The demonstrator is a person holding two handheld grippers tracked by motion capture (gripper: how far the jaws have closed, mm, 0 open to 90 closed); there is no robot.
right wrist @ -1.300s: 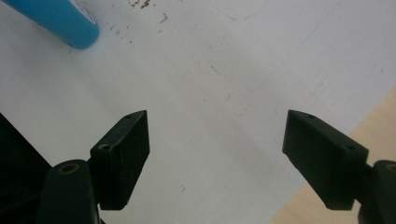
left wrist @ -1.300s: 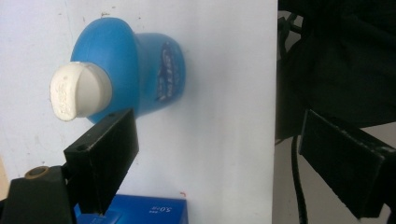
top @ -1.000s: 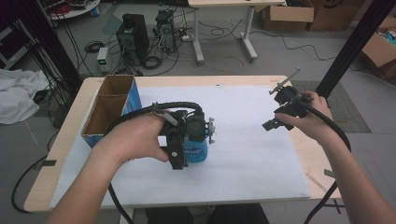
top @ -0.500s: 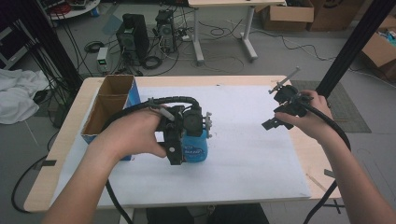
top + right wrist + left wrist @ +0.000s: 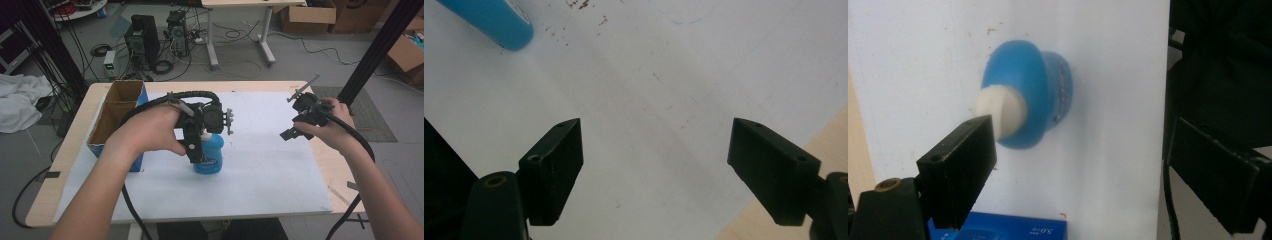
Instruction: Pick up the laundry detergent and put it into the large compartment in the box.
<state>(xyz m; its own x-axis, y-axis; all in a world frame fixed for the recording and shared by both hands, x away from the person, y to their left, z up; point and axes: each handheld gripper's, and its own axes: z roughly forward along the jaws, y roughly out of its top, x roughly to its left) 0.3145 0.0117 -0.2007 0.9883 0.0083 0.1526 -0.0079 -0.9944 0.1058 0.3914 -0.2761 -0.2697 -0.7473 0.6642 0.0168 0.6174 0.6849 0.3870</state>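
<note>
Blue bottle between spread fingers

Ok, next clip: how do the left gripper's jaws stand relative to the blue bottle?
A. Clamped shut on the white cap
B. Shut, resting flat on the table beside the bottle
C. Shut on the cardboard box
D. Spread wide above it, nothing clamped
D: in the left gripper view the left gripper has its jaws set far apart above the blue bottle, with the white cap just off one jaw and nothing clamped.
</note>
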